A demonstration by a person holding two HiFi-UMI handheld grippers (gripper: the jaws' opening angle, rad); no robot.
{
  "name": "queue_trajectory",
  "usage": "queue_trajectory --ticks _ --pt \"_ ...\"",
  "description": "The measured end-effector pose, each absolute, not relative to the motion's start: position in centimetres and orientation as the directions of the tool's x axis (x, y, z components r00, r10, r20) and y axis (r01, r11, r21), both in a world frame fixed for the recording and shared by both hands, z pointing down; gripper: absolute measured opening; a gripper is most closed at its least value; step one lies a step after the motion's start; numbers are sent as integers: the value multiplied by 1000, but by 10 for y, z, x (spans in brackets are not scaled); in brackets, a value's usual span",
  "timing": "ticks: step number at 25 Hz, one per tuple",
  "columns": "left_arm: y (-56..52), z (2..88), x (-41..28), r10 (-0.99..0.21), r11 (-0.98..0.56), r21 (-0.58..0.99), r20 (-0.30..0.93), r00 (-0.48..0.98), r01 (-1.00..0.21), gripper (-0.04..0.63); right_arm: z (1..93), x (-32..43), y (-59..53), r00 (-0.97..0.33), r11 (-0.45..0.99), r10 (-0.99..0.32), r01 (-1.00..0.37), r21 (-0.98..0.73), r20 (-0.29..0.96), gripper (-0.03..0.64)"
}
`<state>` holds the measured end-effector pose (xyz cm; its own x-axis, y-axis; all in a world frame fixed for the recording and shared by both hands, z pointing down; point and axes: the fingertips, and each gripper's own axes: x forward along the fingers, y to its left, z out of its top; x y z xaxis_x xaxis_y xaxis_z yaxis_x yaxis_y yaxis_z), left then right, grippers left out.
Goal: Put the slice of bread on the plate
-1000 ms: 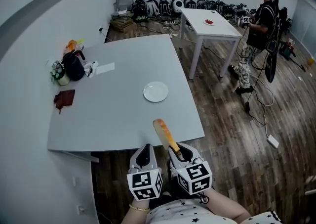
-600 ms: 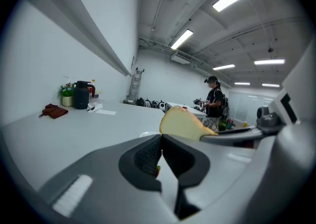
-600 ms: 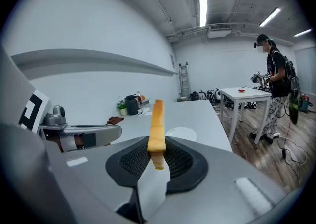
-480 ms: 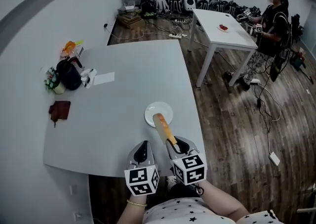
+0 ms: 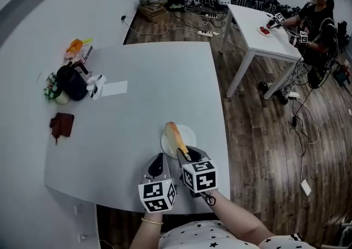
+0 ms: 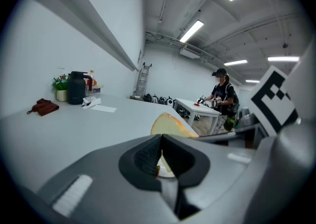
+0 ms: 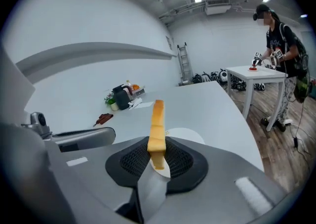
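Note:
A tan slice of bread (image 5: pixel 174 136) stands on edge between the jaws of my right gripper (image 5: pixel 183 155), which is shut on its lower end. The slice hangs over the small white plate (image 5: pixel 187 132) near the front edge of the grey table (image 5: pixel 143 77). In the right gripper view the bread (image 7: pixel 157 119) rises upright from the right gripper (image 7: pixel 157 157), with the plate (image 7: pixel 191 135) just beyond it. My left gripper (image 5: pixel 158 164) hovers close to the left of the right one, shut and holding nothing. The left gripper view shows the left gripper (image 6: pixel 160 145) with the bread (image 6: pixel 171 125) to its right.
A black kettle (image 5: pixel 71 83), a small plant, a paper sheet (image 5: pixel 114 88) and a brown pouch (image 5: pixel 60 123) lie at the table's far left. A second white table (image 5: pixel 258 28) with another person (image 5: pixel 318 20) stands at the back right. Cables cross the wooden floor.
Both grippers have moved forward from beyond the table's front edge to above it. The bread, held throughout, has gone from short of the plate to over it.

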<state>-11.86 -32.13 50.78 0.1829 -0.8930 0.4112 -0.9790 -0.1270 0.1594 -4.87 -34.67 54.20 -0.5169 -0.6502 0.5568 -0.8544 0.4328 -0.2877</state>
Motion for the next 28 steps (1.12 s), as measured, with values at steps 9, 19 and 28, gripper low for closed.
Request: queue_trajectory --ticks 9,19,28 --pt "-340 524 -122 -885 -81 165 443 147 -983 9 566 -56 -363 -560 424 -580 -828 -367 591 86" --pt "-344 522 -121 -891 -70 158 434 133 -985 9 560 -54 -374 -469 546 -654 -836 -59 594 227" --pt "-346 512 -113 -901 -93 155 408 149 -984 8 537 -47 -377 -469 544 -710 -839 -14 526 250"
